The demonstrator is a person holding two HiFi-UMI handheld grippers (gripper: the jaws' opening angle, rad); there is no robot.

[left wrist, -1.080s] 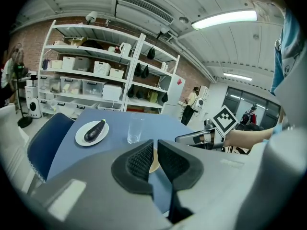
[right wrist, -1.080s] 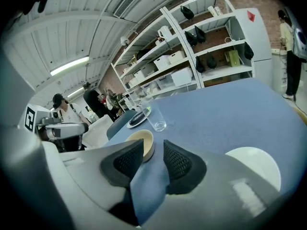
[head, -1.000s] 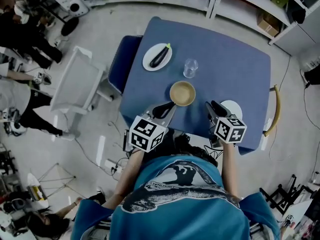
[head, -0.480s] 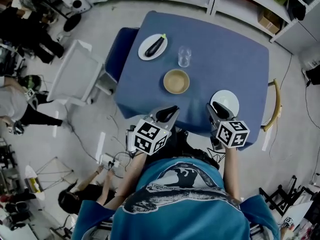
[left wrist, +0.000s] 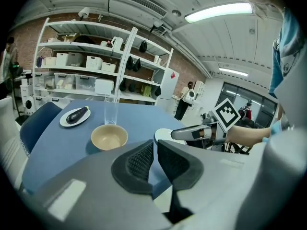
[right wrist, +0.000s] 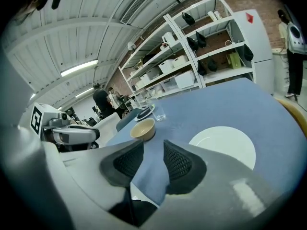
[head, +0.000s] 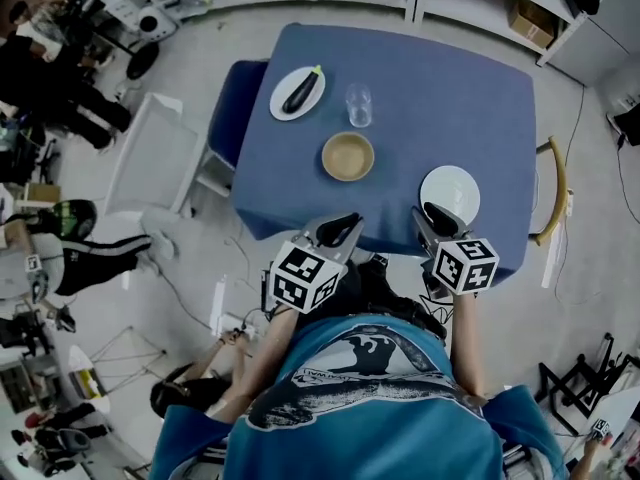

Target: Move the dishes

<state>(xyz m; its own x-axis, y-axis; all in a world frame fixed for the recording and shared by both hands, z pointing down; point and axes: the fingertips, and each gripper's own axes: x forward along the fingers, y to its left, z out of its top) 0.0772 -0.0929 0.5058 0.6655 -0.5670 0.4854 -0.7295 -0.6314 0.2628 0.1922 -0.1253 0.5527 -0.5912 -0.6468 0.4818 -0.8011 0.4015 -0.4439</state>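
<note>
My left hand-held gripper (head: pixel 340 226) and right hand-held gripper (head: pixel 432 213) hang empty at the surface's (head: pixel 460 98) near edge, jaws slightly apart. The white plate (head: pixel 449 193) lies just beyond the right one, the bowl (head: pixel 348 156) farther left. A shallow bite on that flat rim could skid it off the edge.

The matt blue tablecloth (head: pixel 440 78) looks like smooth fabric. On it, the round tan bowl (head: pixel 348 156) is matt, the clear tumbler (head: pixel 359 105) glass, the white plate (head: pixel 449 194) smooth.
</note>
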